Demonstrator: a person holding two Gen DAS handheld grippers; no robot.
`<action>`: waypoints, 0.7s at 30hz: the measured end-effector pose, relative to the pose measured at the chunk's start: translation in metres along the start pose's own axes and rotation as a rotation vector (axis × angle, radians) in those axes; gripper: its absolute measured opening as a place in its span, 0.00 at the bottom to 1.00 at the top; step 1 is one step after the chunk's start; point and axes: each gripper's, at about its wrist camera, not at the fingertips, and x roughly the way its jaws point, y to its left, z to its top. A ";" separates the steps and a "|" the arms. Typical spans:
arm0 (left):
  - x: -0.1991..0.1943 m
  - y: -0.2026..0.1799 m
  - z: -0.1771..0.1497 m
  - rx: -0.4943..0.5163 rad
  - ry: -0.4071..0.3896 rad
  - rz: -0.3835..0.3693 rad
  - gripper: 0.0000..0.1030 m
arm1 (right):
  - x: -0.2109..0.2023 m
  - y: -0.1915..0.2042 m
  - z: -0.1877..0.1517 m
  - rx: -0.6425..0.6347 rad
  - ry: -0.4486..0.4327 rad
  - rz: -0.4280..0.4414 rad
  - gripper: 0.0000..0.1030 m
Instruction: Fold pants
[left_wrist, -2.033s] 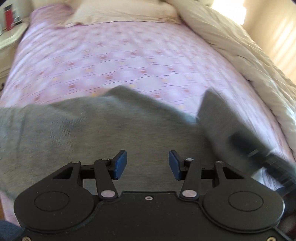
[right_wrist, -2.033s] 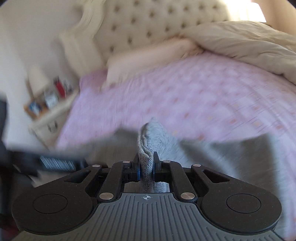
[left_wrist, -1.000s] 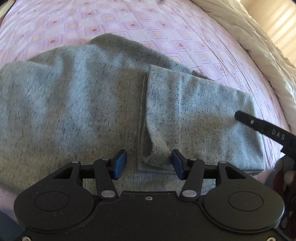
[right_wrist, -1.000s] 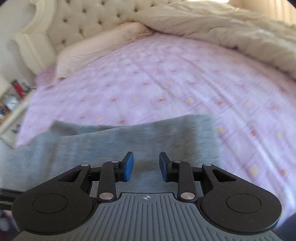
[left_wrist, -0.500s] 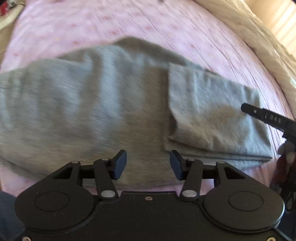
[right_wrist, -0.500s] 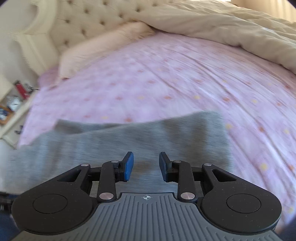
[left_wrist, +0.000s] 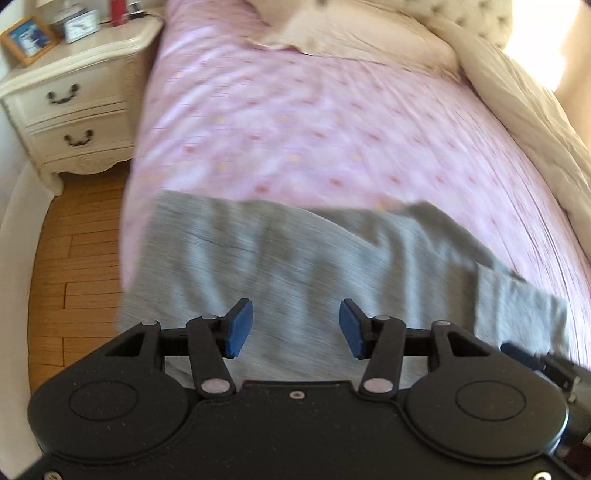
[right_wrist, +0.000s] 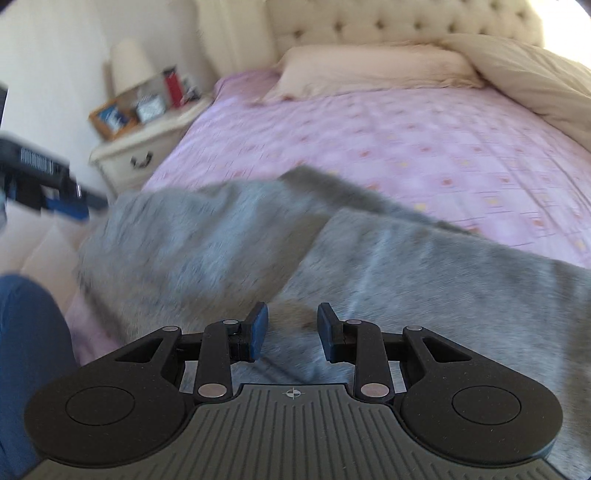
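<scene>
**Both grippers empty over half-folded grey pants**

The jaws of both tools are standing apart with nothing between them: the left gripper (left_wrist: 292, 328) is gaping wide over bare grey cloth, and the right gripper (right_wrist: 291, 331) is holding a narrower gap, its blue pads clear of the fabric below.

Just beyond the fingertips, the soft grey heathered knit pants (left_wrist: 314, 266) are lying flat across the near edge of the bed with the pink patterned sheet (left_wrist: 332, 140). In the right wrist view one end is lying doubled back over the rest, making a raised second layer whose edge runs diagonally away from the gripper. The pants' other end is reaching the side of the bed nearest the cream two-drawer nightstand (left_wrist: 70, 103). Further up the bed from the pants, a pale cream pillow (right_wrist: 373, 70) is resting against the tufted cream headboard (right_wrist: 399, 20), with a bunched cream duvet (left_wrist: 524, 122) along the far side.

The knit is looking light, limp and stretchy; it will likely sag and slide on the smooth sheet. Pinching through all layers at a corner or hem, one gripper at each, seems the surest hold for the next fold.
</scene>
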 end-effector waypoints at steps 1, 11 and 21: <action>0.002 0.007 0.002 -0.016 0.000 0.002 0.56 | 0.002 0.003 -0.002 -0.011 0.017 0.003 0.29; 0.030 0.094 0.008 -0.173 0.087 -0.025 0.56 | 0.004 -0.001 -0.005 0.003 0.036 0.028 0.29; 0.045 0.139 -0.027 -0.332 0.164 -0.183 0.58 | 0.009 0.001 -0.003 -0.008 0.038 0.026 0.29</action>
